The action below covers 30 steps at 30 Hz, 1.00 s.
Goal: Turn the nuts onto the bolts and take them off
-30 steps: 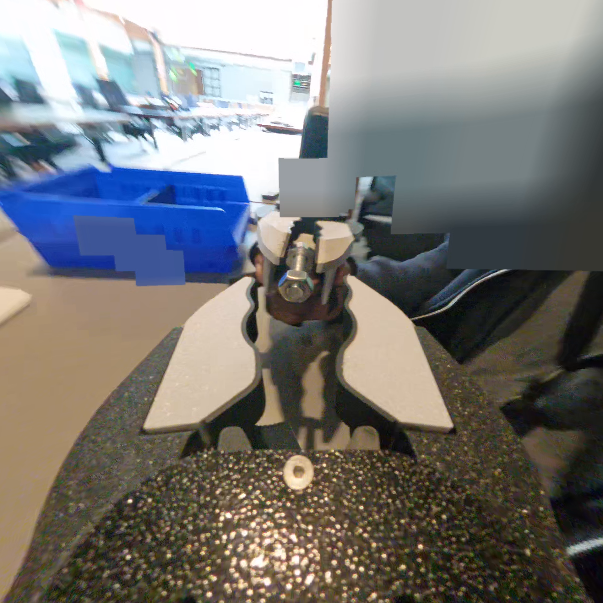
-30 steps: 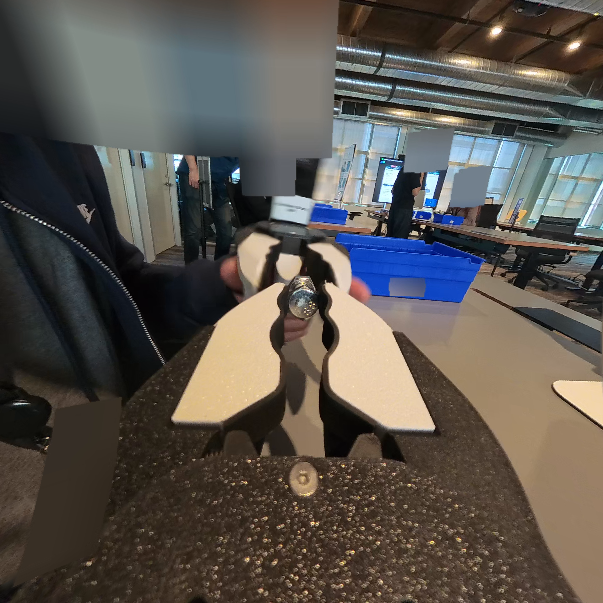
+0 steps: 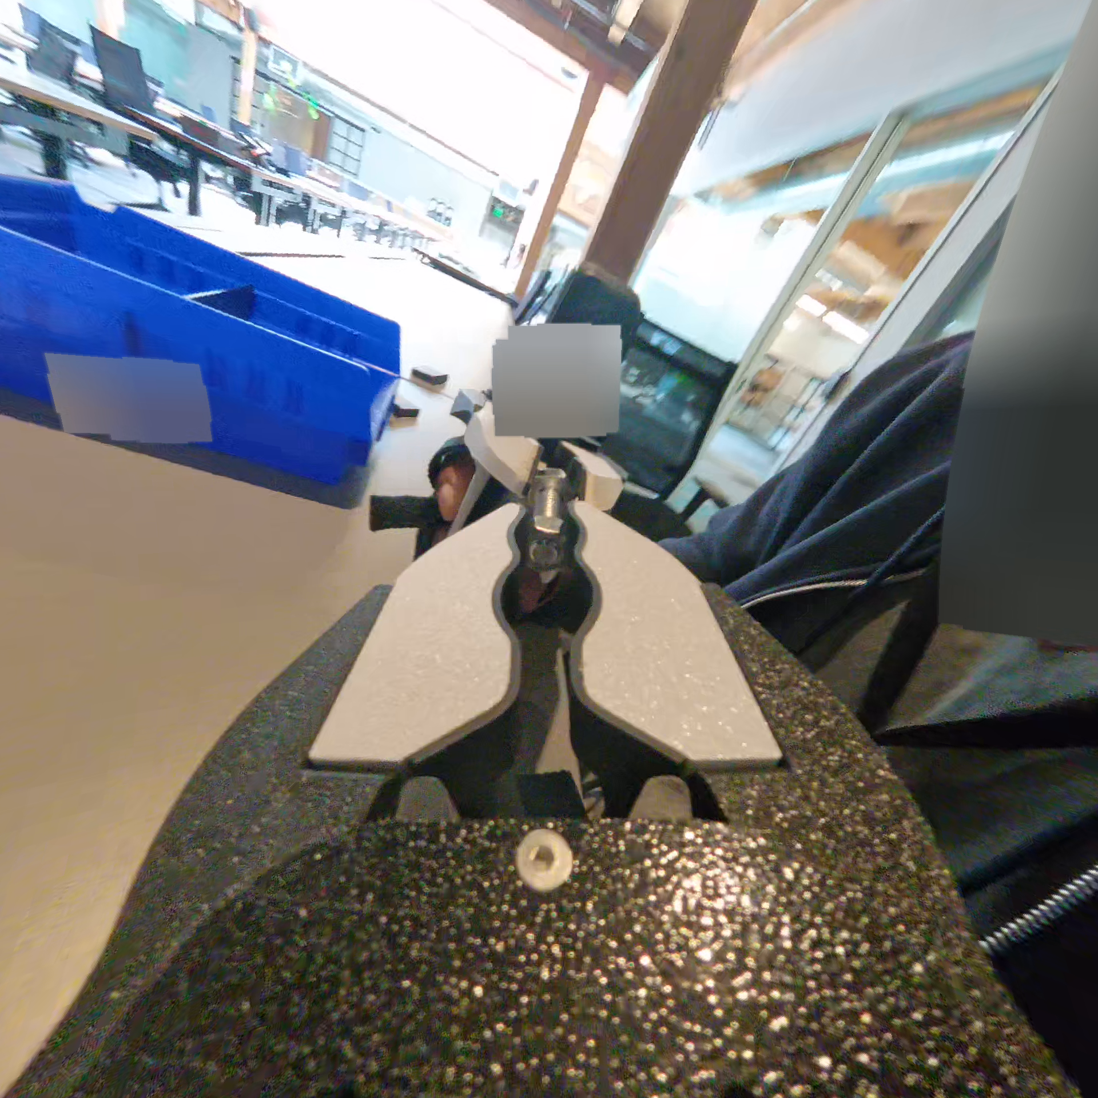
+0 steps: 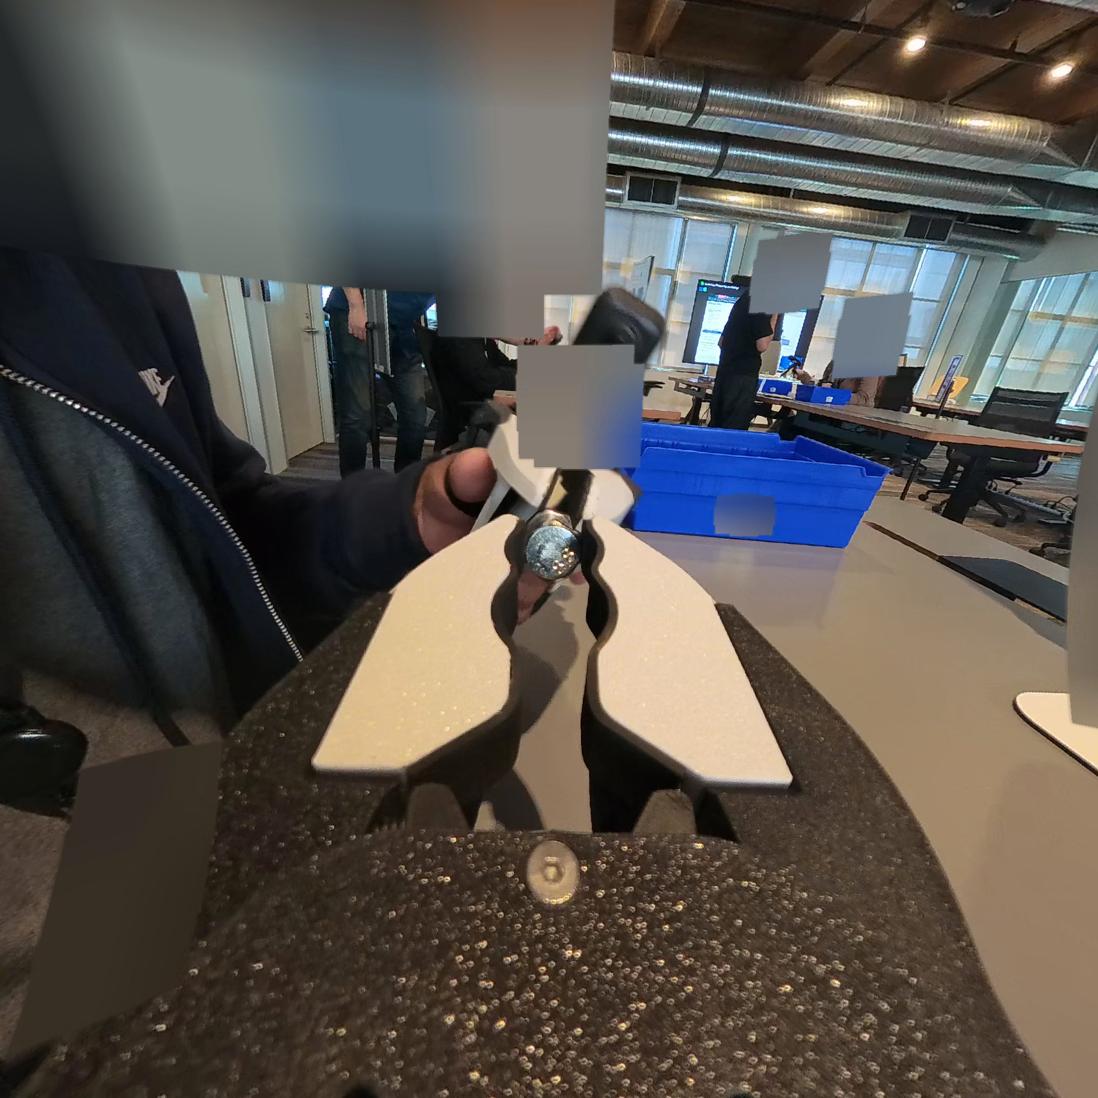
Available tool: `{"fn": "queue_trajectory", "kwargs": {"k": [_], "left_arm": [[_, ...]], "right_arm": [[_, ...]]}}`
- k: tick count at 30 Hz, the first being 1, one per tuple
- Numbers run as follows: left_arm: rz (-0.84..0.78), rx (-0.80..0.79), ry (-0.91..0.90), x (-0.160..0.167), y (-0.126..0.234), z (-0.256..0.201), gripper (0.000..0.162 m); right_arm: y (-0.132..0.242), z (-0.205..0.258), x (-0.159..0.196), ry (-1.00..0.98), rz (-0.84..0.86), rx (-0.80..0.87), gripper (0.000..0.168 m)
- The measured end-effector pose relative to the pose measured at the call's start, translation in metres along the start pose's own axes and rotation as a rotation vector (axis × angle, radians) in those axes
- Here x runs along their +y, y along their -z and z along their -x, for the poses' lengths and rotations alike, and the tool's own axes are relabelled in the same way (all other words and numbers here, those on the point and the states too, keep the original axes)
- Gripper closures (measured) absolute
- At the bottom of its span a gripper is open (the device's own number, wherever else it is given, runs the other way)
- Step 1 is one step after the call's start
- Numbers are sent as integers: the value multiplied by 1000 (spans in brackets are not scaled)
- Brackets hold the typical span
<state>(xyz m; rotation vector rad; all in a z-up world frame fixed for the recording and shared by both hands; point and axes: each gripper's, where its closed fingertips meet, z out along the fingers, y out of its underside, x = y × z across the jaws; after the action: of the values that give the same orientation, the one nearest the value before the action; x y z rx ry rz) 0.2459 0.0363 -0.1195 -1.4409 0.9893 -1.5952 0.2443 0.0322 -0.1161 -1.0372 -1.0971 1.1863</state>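
Bolt (image 4: 551, 549) and nut (image 3: 545, 549) hang in the air between the two grippers, which face each other tip to tip above the grey table (image 4: 832, 653). In the right wrist view, the right gripper (image 4: 549, 549) is clenched on the bolt's round silver head, which faces the camera between the white finger tips; the shank runs away from the camera toward the other gripper. In the left wrist view, the left gripper (image 3: 543, 546) has its fingers closed in around the small silver nut at the shank's end, and they appear to pinch it, though the contact itself is partly shadowed. Just past it the threaded shank (image 3: 549, 496) tilts up and slightly right into the far gripper's white fingers. A hand (image 4: 457, 505) in a dark sleeve wraps the far gripper's handle in the right wrist view, left of the bolt. A blue bin (image 4: 754, 487) sits on the table farther off, right of the bolt in that view and left of it in the left wrist view (image 3: 196, 356). A dark zipped jacket (image 4: 119, 475) fills the left side of the right wrist view.
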Motion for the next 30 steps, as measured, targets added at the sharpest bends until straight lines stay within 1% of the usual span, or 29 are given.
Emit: {"fn": "queue_trajectory", "kwargs": {"k": [2,3,5,7,8,10,12,14,17,18,20,21,24,26,29,30], "left_arm": [[-36,46,12,-2,0,-2,153],[-55,63,-32,-4,1,-5,152],[-91,33,-201,-8,3,-6,140],[-101,-55,-435,-7,5,-3,130],[-92,-95,-541,-5,6,-1,127],[-42,-155,-696,0,5,4,125],[-2,-209,-812,5,3,8,125],[12,-237,-901,7,0,8,128],[36,-253,-958,9,-3,6,143],[39,-262,-956,8,-4,6,143],[45,-258,-914,8,-4,6,143],[52,-247,-864,9,-4,5,143],[82,-198,-644,9,-5,5,143],[99,-141,-401,10,-6,4,143],[79,-14,29,10,-6,1,143],[64,28,126,11,-6,0,143]], "right_arm": [[0,0,0,-1,-3,1,151],[1,-1,-1,-2,-3,4,151],[1,-1,-2,-6,-11,3,151],[1,-1,-2,-9,-13,2,151],[1,-1,-2,-9,-13,0,151],[1,0,-1,-9,-11,-3,151],[1,0,-1,-9,-12,-5,151],[0,0,-1,-10,-10,-7,151],[0,1,-1,-8,-8,-11,151],[0,1,-1,-8,-10,-9,151],[0,1,-2,-8,-13,-8,151],[0,1,-2,-7,-13,-7,151],[1,0,-2,-5,-16,-2,151],[2,-1,-3,-4,-17,2,151],[1,-1,-2,5,-11,7,151],[1,0,-2,7,-10,5,151]]}}
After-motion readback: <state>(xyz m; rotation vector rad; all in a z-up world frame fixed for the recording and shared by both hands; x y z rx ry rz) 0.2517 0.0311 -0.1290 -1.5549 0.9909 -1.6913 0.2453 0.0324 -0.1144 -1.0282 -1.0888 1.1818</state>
